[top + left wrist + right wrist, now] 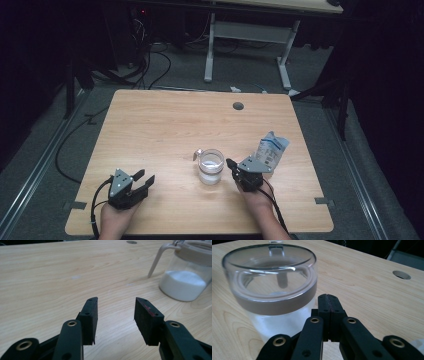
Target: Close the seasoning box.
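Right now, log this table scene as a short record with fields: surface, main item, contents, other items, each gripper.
surface: wooden table with a round hole near its far edge
main item: clear glass jar, lid on, at mid-table
contents: white powder in the lower part of the jar
other item: white and blue packet, right of the jar
left gripper: jaws apart, nothing between them, left of the jar
right gripper: jaws closed together, empty, beside the jar

- Bare wooden table (150,130) lies open across its far and left stretches.
- A lidded glass jar (210,166) blocks the middle.
- A white packet (271,148) crowds the right side.
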Motion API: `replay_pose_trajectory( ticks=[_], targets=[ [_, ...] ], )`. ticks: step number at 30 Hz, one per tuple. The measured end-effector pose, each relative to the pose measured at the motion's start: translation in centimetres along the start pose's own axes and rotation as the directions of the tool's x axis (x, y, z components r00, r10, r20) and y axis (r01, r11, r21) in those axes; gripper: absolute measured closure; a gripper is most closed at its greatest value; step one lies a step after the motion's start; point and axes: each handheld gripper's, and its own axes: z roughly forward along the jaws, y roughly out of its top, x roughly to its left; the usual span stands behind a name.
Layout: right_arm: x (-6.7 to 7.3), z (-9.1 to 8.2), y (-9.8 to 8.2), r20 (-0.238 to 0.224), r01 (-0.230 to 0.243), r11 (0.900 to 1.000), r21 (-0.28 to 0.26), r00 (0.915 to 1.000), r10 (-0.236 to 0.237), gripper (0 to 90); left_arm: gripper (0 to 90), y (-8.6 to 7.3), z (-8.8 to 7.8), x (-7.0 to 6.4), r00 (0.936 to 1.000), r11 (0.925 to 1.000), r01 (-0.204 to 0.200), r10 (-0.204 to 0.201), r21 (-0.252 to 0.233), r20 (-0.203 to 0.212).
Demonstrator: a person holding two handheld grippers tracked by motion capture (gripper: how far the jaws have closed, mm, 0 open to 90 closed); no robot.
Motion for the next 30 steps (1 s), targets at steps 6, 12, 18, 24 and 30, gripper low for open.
replay_pose_trajectory(
  ticks=[6,12,18,24,30],
  targets=[
    [-0.3,0.2,0.0,0.008,-0.003,1.000,0.002,1.0000,0.003,90.0,51.4,-0.9,-1.0,1.2,0.9994,0.9999,0.017,-0.017,-0.003,-0.031],
    [0.0,0.0,-0.3,-0.007,0.005,1.000,-0.003,1.0000,-0.005,90.0,51.1,-1.0,-1.0,1.2,0.9993,1.0000,0.007,-0.007,-0.001,-0.038],
    [0.6,0.0,-0.3,-0.024,0.013,1.000,-0.015,0.9996,-0.013,90.0,51.2,-1.1,-1.0,1.1,0.9992,1.0000,0.007,-0.006,0.006,-0.039],
    [0.9,-0.5,-0.3,-0.030,0.011,1.000,-0.020,0.9995,-0.011,90.0,51.4,-1.1,-1.1,1.2,0.9989,0.9999,0.010,-0.010,0.001,-0.046],
    [1.6,-1.0,-0.4,-0.042,0.022,0.999,-0.028,0.9989,-0.023,90.0,51.3,-1.1,-1.1,0.9,0.9997,1.0000,0.006,-0.006,-0.001,-0.026]
  ],
)
